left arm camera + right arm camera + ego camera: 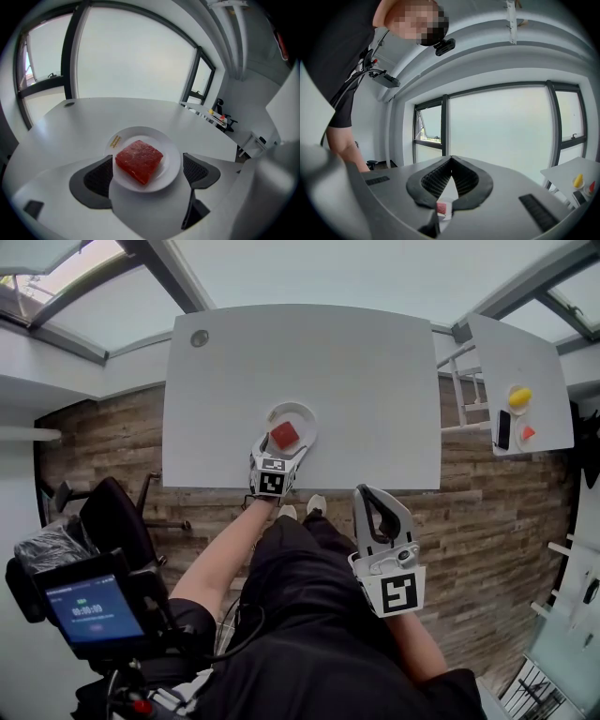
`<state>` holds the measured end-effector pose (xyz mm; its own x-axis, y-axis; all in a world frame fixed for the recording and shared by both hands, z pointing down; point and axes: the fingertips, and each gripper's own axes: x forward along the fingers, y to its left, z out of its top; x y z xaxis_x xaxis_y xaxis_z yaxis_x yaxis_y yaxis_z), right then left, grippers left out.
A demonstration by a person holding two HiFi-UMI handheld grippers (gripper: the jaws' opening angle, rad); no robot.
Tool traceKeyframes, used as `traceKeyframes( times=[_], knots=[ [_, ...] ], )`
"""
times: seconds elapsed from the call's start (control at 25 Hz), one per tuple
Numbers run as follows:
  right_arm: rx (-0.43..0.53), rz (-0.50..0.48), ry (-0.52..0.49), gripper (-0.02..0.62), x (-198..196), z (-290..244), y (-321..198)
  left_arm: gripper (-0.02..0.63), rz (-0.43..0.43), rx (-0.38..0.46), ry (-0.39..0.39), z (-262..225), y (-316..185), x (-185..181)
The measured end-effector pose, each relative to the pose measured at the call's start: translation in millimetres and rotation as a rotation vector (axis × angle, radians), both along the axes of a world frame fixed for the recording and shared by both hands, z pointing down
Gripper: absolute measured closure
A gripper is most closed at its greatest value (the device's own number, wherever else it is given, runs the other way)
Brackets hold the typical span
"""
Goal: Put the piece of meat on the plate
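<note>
A red square piece of meat (284, 435) (139, 160) lies flat on a small white plate (302, 411) (168, 140) near the front edge of the white table (356, 362). My left gripper (282, 441) (149, 171) points down at the plate and stands open. Its dark pads (99, 176) sit on either side of the plate and touch neither the plate nor the meat. My right gripper (373, 495) (451, 160) is held off the table over the person's lap, shut, with nothing in it.
A second white table (539, 343) at the right carries a yellow object (519, 397), a dark phone (503, 429) and a small red item (528, 433). A black chair (112, 517) and a device with a screen (89, 610) are at the left. The floor is wood.
</note>
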<state>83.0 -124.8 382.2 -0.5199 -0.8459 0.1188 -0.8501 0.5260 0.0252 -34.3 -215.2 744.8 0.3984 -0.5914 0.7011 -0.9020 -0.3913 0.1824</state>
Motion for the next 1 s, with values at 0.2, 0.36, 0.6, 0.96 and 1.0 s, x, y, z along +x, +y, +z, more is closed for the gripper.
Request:
traceKeyframes(
  times=[0.2, 0.36, 0.6, 0.96, 1.0],
  knots=[
    [0.001, 0.008, -0.009, 0.592, 4.5, -6.1, 7.9, 0.152, -0.002, 0.060, 0.014, -21.8, 3.4, -0.5],
    [-0.009, 0.015, -0.050, 0.592, 5.2, -7.8, 6.6, 0.152, 0.002, 0.116, 0.021, -41.7, 5.5, 0.6],
    [-0.009, -0.015, -0.085, 0.592, -9.0, -14.2, 11.8, 0.152, 0.015, 0.209, 0.036, -86.7, 19.7, -2.1],
    [-0.007, 0.006, -0.099, 0.592, -6.9, -12.9, -2.2, 0.153, -0.055, 0.317, 0.077, -138.8, 32.9, -11.1],
    [-0.009, 0.002, -0.104, 0.592, -6.2, -13.1, -3.9, 0.155, -0.054, 0.331, 0.083, -145.3, 34.2, -9.3]
  ],
)
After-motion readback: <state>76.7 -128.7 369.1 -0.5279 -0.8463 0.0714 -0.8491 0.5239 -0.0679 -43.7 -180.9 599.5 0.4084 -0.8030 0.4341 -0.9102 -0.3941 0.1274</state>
